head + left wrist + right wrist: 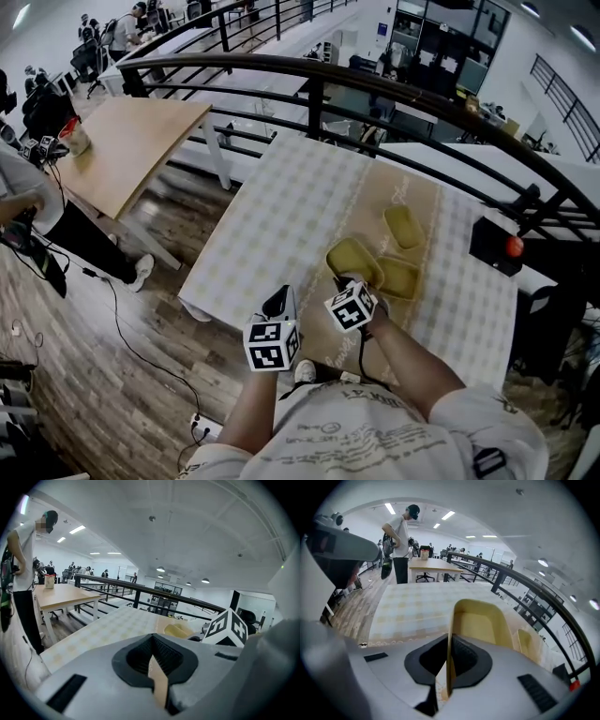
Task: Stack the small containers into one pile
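The jaws of the right gripper [449, 667] are clamped on one thin side wall of the held container [480, 623]. In the right gripper view the yellow wall runs straight down into the seam between the pads, and the open tub stands out beyond them. Pinching a wall rather than spanning the whole tub leaves the bottom free, which we judge is what lets it drop into another one. To its right a second container [526, 644] lies on the table [417, 606], just beside the held one.

In the left gripper view, the jaws of the left gripper [152, 656] are drawn together with nothing between them. It points out over the checked cloth. A yellow rim shows past it next to the right gripper's marker cube [229, 629], so the two tools sit near one another. We take the left one to be idle, kept to the side so that it does not crowd the stacking.

In the head view both grippers are at the near edge of the table. The held container is tipped, and its far side overlaps the second container. We cannot tell whether they touch. A third container [403, 226] lies farther back on the tan runner, apart from both. No pile exists yet, so we judge the task to be at its start. Next, the held tub has to be levelled and lined up over the second.
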Demonstrator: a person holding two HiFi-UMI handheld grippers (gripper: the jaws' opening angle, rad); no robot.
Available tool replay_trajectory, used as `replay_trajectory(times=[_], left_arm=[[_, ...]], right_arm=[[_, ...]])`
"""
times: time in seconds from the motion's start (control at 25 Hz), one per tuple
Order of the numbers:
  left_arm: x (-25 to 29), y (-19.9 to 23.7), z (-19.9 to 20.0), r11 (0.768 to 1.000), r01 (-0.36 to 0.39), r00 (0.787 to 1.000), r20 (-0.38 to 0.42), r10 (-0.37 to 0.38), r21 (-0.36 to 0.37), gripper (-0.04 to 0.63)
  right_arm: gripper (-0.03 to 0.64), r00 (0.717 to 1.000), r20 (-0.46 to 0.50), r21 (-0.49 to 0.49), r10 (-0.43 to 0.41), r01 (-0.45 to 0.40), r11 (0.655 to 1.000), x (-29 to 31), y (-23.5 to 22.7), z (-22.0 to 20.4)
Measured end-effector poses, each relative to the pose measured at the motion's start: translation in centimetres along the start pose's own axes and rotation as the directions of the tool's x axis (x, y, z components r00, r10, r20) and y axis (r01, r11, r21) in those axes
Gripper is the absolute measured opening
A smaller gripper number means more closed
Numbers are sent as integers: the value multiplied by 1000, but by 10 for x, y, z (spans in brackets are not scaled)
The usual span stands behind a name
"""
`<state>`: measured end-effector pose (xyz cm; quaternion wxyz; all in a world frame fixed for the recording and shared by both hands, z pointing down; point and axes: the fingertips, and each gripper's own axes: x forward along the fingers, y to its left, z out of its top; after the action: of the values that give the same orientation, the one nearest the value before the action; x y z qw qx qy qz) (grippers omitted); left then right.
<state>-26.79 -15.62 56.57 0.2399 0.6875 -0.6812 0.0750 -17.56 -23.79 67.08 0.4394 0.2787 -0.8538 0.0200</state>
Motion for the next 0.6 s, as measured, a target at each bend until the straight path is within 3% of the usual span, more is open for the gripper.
replay_trajectory(times=[0.24, 0.36, 0.6], left_arm=[[15, -35, 5, 997, 63, 998, -8, -63, 37, 6], [24, -54, 8, 994, 98, 995, -16, -97, 53, 6], [46, -95, 14, 979, 179, 984, -30, -177, 97, 6]], right_arm=[[12, 996, 83, -57, -37, 42, 997, -40, -36, 8], [11, 994, 107, -139, -29, 44, 989, -58, -52, 0], [11, 998, 56, -275, 2, 13, 961, -75, -81, -44]])
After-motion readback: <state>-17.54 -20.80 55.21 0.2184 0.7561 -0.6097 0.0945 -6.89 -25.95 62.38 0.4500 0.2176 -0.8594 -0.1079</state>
